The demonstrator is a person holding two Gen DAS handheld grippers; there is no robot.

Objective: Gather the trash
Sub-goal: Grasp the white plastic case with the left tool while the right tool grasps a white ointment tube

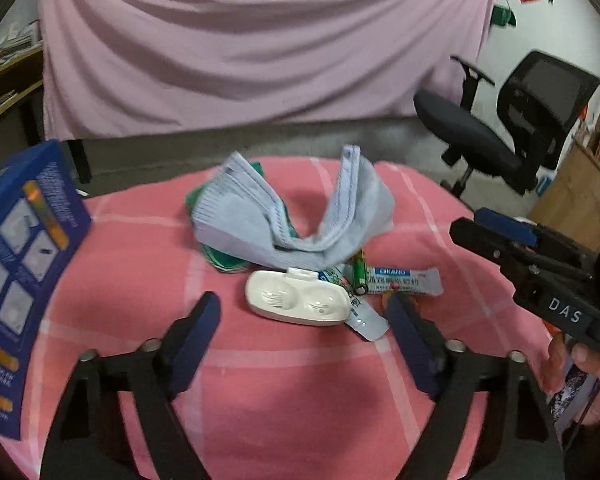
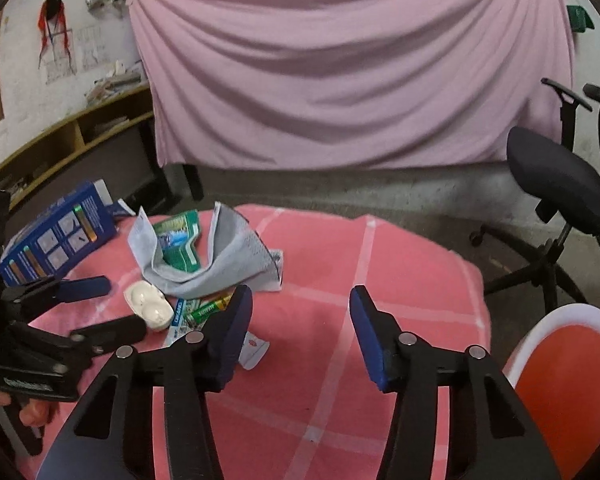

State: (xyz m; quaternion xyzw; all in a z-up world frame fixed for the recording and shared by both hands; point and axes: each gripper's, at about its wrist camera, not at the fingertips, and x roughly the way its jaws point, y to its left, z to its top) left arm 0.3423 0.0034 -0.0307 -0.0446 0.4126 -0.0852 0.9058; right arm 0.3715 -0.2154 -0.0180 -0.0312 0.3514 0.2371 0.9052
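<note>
While both grippers tilt down toward the pink checked cloth [image 1: 284,392], neither has hold of anything. Left gripper [image 1: 302,314] angles down over the trash pile, jaws standing fairly wide apart with nothing between the pads, not touching any item. Just ahead of its fingertips lies the white contact-lens case [image 1: 296,298], between the two jaws' lines but clear of both. Past the case, slightly right: a green battery [image 1: 359,276] and a torn blue-and-white wrapper [image 1: 404,280], the battery lying across the wrapper. Further ahead, a grey sock [image 1: 300,220] curls up in a U, with green packaging [image 1: 220,258] under its left part. Blue carton [image 1: 24,264] sits left of the left gripper, near its left jaw.

Right gripper [image 2: 300,326] also points down, jaws partly open (narrower than the left's), nothing held; only bare cloth shows between the pads. Its left fingertip overlaps the battery [image 2: 208,308] in view; contact cannot be told. A small white scrap [image 2: 254,350] lies just beside that same finger. Pile sits ahead-left of this gripper; sock [image 2: 220,264] ahead of the left jaw. A hand [image 2: 32,412] grips the left gripper's handle at far left. Red-and-white bin [image 2: 564,384] sits right of the right gripper, off the cloth edge.
</note>
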